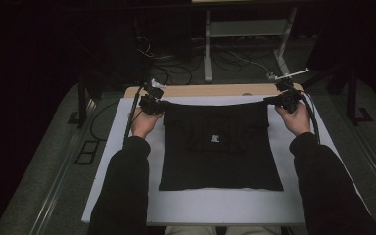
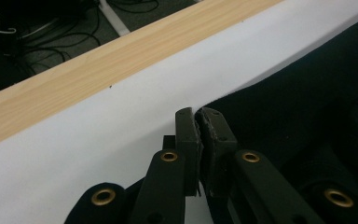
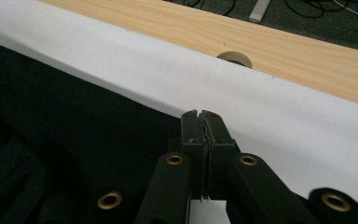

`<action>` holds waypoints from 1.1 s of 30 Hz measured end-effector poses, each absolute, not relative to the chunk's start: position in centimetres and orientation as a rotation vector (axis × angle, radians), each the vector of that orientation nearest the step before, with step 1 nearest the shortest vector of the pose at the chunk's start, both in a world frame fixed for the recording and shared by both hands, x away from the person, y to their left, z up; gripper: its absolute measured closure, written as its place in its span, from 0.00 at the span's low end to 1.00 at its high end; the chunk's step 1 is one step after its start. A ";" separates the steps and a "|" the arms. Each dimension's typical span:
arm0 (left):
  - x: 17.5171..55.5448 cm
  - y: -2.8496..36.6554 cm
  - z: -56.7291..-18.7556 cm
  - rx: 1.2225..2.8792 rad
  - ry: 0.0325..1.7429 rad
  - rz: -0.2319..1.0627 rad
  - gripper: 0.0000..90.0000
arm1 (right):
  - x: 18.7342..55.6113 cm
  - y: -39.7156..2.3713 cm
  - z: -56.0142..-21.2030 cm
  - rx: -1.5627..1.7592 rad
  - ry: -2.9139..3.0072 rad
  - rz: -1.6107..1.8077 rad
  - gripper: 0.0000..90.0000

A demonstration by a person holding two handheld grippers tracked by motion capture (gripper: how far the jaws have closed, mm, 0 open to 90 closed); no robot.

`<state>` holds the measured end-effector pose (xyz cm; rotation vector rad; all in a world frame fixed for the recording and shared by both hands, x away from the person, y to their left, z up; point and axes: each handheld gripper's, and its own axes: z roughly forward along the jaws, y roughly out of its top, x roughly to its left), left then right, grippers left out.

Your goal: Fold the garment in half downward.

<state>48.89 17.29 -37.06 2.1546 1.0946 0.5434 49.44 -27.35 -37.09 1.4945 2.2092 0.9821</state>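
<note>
— Left gripper [image 1: 152, 104] first: what is it doing?

— Its jaws are pinched together on the far left corner of the black shirt [image 1: 220, 147]. In the left gripper view the two black jaws meet with the dark cloth edge caught between them, right where the shirt ends and the white mat begins.

— And the right gripper [image 1: 283, 100]?

— Same on the other side. It is clamped tight on the far right corner of the shirt, and the right gripper view shows the jaws pressed flat together with a thin line of fabric in the seam.

— How does the cloth hang between them?

— The far edge runs from one gripper to the other in a shallow sagging line, lifted a little off the surface at both ends. Below it a folded layer lies doubled back over the body of the shirt, with a small white print [image 1: 215, 138] showing near the middle.

— Where is the rest of the shirt?

— Flat on the white mat [image 1: 127, 186], roughly centred, its near hem close to the person's side. The person's hands hold the grippers from below, dark sleeves coming in from the bottom of the high view.

— What lies beyond the mat?

— A strip of light wooden bench [image 1: 210, 90] along the far edge. In the right gripper view a roll of tape [image 3: 235, 58] sits on that wood just past the mat. Cables trail over the grey floor [image 1: 44, 161] behind
</note>
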 end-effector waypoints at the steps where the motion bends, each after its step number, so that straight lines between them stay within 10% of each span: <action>1: 49.0 17.3 -37.2 2.153 1.099 0.539 0.94 | 49.5 -27.3 -37.2 1.497 2.208 0.982 0.97; 20: 49.5 17.7 -39.3 2.131 1.172 0.468 0.89 | 50.5 -27.0 -39.3 1.585 2.197 1.000 0.88; 33: 49.3 18.9 -39.0 2.078 1.218 0.366 0.46 | 49.6 -27.1 -38.8 1.579 2.143 1.028 0.48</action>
